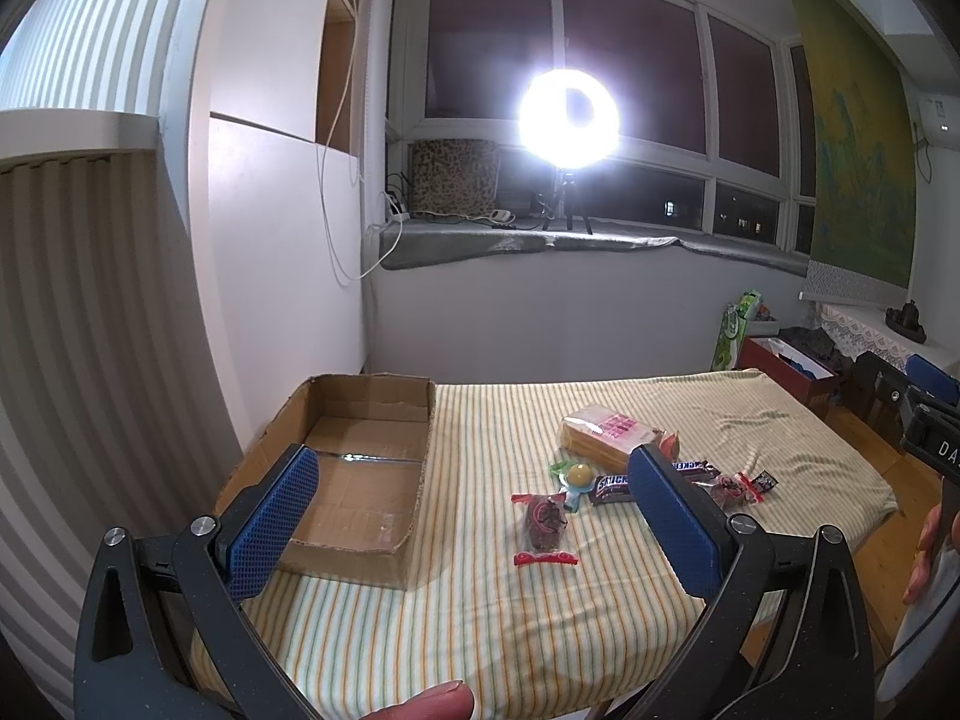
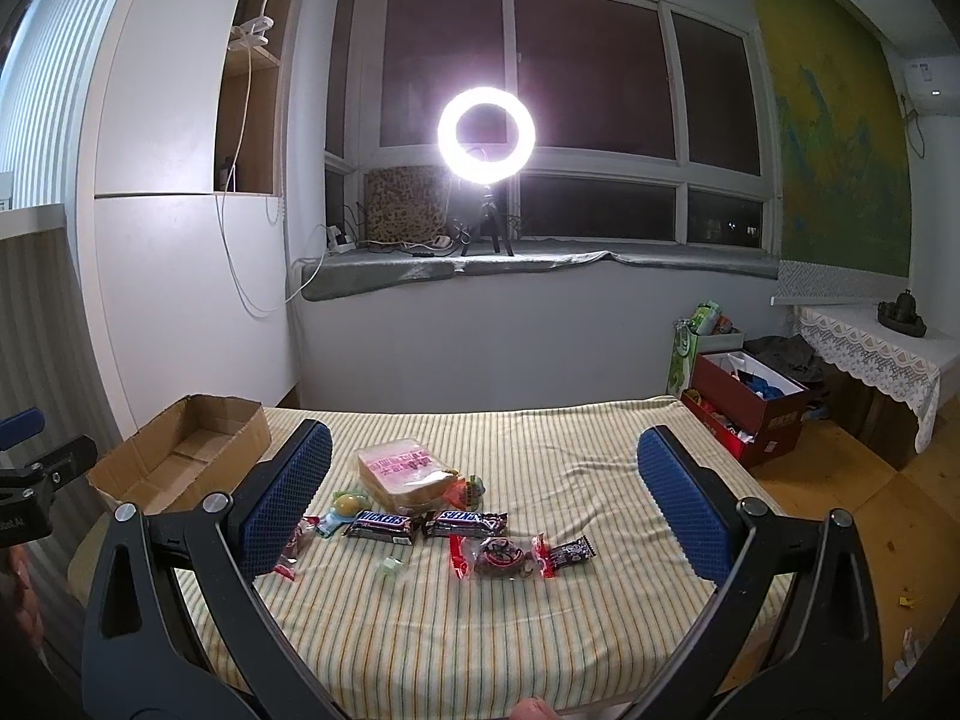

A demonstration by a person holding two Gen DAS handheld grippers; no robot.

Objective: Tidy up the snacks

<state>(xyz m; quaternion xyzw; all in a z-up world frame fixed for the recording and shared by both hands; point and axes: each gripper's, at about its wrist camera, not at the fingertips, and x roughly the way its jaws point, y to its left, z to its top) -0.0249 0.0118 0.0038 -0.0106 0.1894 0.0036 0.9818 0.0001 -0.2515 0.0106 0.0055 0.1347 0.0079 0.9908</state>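
Note:
An open cardboard box (image 1: 360, 480) (image 2: 180, 456) lies at the left of the striped table (image 1: 510, 618) (image 2: 540, 630). Snacks lie in a cluster: a bagged bread loaf (image 1: 612, 429) (image 2: 403, 474), two Snickers bars (image 2: 381, 526) (image 2: 465, 523), one showing in the left wrist view (image 1: 611, 487), a red-ended candy pack (image 1: 545, 525) (image 2: 498, 555), a yellow lollipop (image 1: 579, 476) (image 2: 345, 504) and a small black packet (image 2: 573, 551). My left gripper (image 1: 474, 510) is open and empty above the box edge. My right gripper (image 2: 480, 504) is open and empty above the snacks.
A bright ring light (image 2: 486, 135) stands on the windowsill behind the table. A red shoebox (image 2: 750, 414) and green bag (image 2: 684, 354) sit on the floor at the right. A wall and cabinet close the left side.

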